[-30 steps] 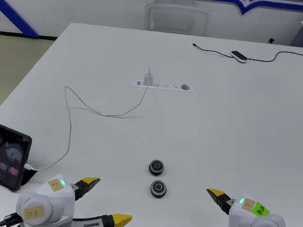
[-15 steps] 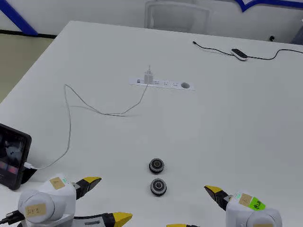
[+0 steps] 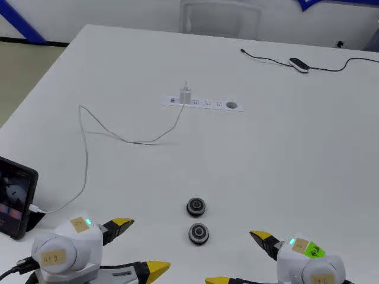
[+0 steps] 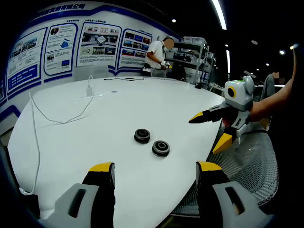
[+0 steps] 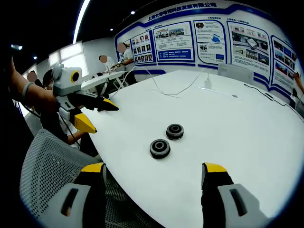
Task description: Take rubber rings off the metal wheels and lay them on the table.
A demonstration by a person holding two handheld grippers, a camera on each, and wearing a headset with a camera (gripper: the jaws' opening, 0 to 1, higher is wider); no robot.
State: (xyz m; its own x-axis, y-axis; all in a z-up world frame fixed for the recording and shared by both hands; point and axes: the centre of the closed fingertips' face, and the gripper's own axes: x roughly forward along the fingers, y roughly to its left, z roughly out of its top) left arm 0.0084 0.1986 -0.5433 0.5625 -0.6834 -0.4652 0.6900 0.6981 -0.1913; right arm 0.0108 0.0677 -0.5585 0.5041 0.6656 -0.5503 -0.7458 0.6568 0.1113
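Two small metal wheels with black rubber rings lie flat on the white table (image 3: 284, 154), one behind the other: the far wheel (image 3: 196, 206) (image 4: 142, 136) (image 5: 175, 131) and the near wheel (image 3: 198, 234) (image 4: 161, 148) (image 5: 160, 148). My left gripper (image 3: 142, 245) (image 4: 155, 167) (image 5: 101, 118) hovers to their left, open, with nothing between its yellow tips. To their right my right gripper (image 3: 235, 258) (image 5: 153, 167) (image 4: 206, 134) is also open and holds nothing. Both point inward at the wheels without touching them.
A white power strip (image 3: 201, 103) with a plugged charger lies mid-table, and its white cable (image 3: 87, 148) runs to a dark tablet (image 3: 15, 198) at the left edge. A black cable with a small remote (image 3: 298, 65) lies far right. A mesh chair (image 5: 52, 175) stands at the table's near edge.
Both grippers have edged slightly inward toward the wheels, and the right gripper's lower jaw has come into the head view. The wheels have not moved.
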